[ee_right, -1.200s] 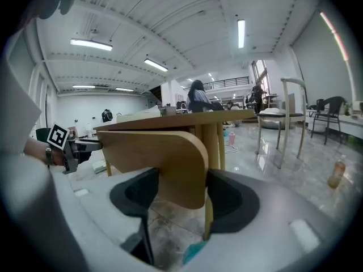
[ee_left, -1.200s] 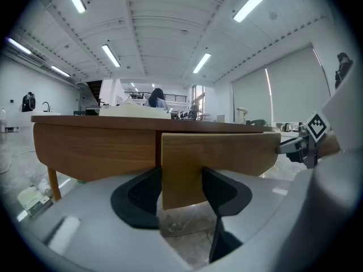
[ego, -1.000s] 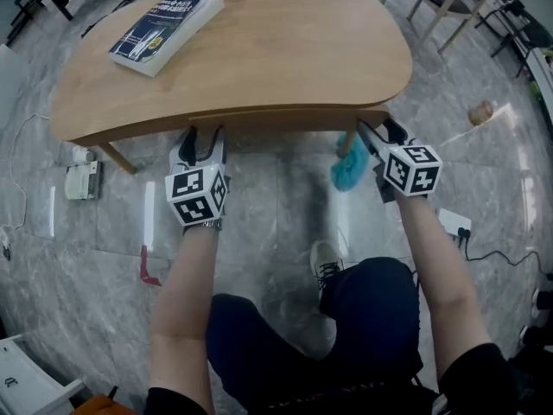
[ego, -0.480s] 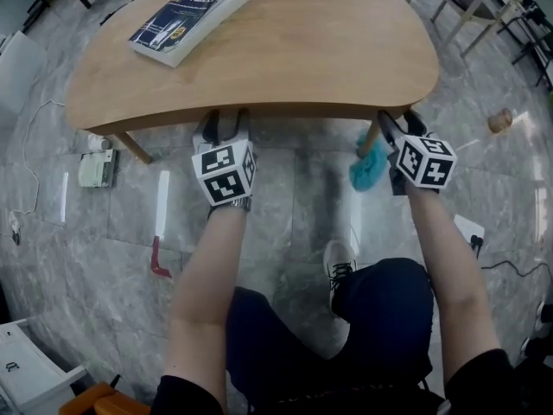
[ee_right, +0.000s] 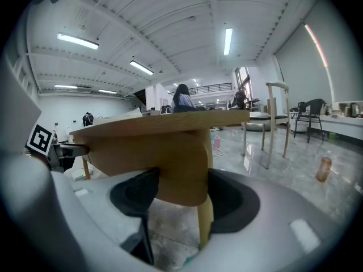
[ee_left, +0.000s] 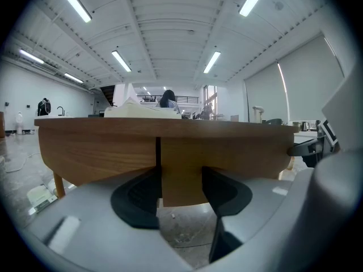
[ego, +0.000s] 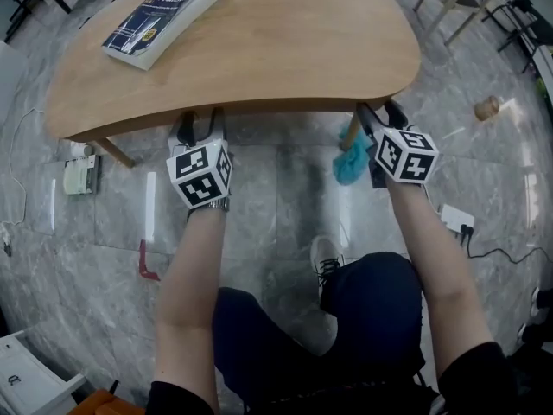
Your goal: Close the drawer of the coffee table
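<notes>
The wooden coffee table point(ego: 259, 41) has a curved drawer front point(ego: 285, 106) tucked under its near edge. My left gripper point(ego: 199, 124) stands open with its fingertips at the drawer front's left end. In the left gripper view the wood point(ee_left: 181, 152) fills the gap between the left gripper's point(ee_left: 180, 180) dark pads, beside a vertical seam; nothing is clamped. My right gripper point(ego: 380, 111) is open too, at the drawer front's right end. In its own view the rounded wood end point(ee_right: 176, 152) shows between the right gripper's point(ee_right: 181, 188) pads, with a table leg point(ee_right: 204, 220) behind.
A blue book point(ego: 160, 20) lies on the tabletop's far left. On the grey stone floor are a teal cloth point(ego: 350, 164) by the right leg, a white box point(ego: 79, 175), a red object point(ego: 147, 266), a power strip point(ego: 454, 221) and a small cup point(ego: 486, 108). The person's shoe point(ego: 327, 262) is below.
The strip of drawer front showing below the tabletop edge looks thinner than a second ago. Both grippers stay at the front; the head view has swayed.
</notes>
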`<state>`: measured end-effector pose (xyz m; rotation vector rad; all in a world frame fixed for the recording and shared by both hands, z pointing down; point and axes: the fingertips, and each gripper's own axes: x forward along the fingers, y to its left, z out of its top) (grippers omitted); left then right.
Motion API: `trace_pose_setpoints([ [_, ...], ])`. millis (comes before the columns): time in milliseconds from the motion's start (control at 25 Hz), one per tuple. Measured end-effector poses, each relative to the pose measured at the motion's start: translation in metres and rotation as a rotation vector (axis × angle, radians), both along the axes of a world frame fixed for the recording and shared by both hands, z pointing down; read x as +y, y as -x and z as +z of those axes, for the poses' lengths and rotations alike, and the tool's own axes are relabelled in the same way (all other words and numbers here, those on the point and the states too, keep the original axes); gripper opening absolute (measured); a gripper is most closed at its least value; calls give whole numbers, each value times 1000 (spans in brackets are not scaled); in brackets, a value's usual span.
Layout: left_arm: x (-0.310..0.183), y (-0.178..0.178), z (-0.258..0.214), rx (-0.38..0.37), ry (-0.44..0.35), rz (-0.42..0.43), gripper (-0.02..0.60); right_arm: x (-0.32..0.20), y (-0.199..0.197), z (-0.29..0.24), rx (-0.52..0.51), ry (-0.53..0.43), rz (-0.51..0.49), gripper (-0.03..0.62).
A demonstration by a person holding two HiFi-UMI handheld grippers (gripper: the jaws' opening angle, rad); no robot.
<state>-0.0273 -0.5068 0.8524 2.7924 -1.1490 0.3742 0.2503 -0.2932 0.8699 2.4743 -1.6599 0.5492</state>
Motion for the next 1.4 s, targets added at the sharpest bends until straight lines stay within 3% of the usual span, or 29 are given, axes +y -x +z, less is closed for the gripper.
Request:
trace_pose_setpoints([
  [120,0,3,0,-12,15,-6,214,1,0,0,-6,16,-7,264],
  [200,2,10,-1,-20,25,-19,147,6,0,1,-13,44,-7,264],
  [280,3,16,-7,-40,22,-23,31,8,1,0,-4,83,-2,262],
  [400,10,22,-12,-91,34,-16,6,13,5,-5,11,135,21,241],
  [440,16,24,-13,-108,50,-10,6,17,9,-7,5,150,26,216],
  [520,29,27,-18,-135,87,-4,6,22,22,-15,-23,181,7,44],
  [560,37,29,-23,-146,108,-3,6,22,30,-21,-46,194,-17,1],
  [640,53,33,-40,-168,142,2,6,23,48,-38,-96,220,-58,0],
  [840,95,52,-119,-241,187,32,6,21,86,-116,-181,241,-129,2],
  [1120,140,72,-261,-230,275,-2,6,15,125,-259,-193,222,-296,2],
  [1400,189,86,-385,-234,334,60,6,34,191,-386,-234,222,-456,2],
])
